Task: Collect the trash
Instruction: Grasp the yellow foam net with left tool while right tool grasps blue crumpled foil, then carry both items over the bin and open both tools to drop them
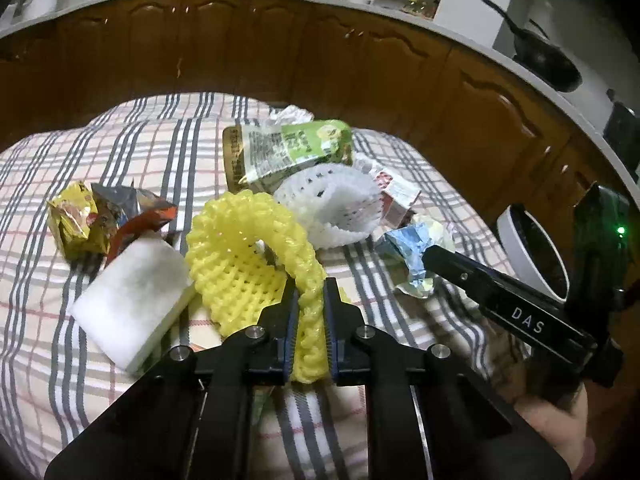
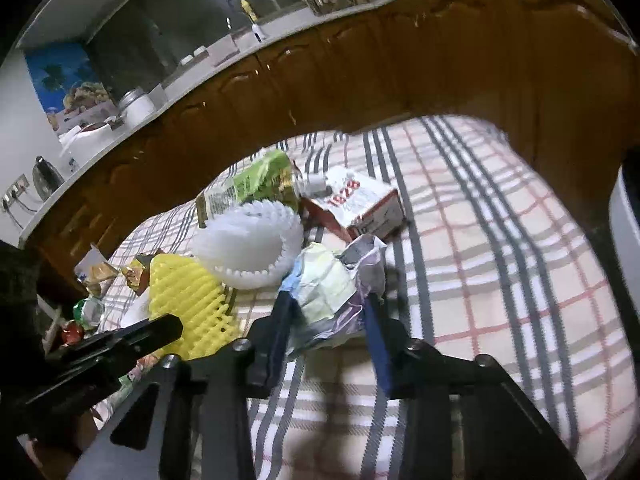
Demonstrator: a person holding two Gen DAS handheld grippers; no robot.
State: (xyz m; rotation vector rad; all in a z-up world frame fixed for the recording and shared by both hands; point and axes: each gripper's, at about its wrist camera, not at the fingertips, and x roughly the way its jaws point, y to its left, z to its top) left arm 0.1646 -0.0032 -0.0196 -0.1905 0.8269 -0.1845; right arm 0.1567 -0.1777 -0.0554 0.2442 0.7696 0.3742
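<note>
My left gripper [image 1: 310, 288] is shut on the rim of a yellow foam fruit net [image 1: 240, 248], which rests on the checked tablecloth [image 1: 152, 144]. To the right, my right gripper [image 2: 328, 304] is shut on a crumpled blue, white and pale yellow wrapper [image 2: 328, 284]; the wrapper fills the gap between its fingers. In the left wrist view the right gripper [image 1: 436, 256] reaches in from the right, with the wrapper [image 1: 412, 240] at its tip. The yellow net [image 2: 188, 296] and my left gripper [image 2: 160, 328] show at the left of the right wrist view.
More trash lies around: a white foam net [image 1: 336, 204], a flattened green carton [image 1: 292, 144], a red and white box [image 2: 360, 204], a white foam block [image 1: 132, 300] and shiny snack wrappers [image 1: 104, 216]. A white round container [image 1: 532, 248] stands at the right. Brown cabinets lie beyond.
</note>
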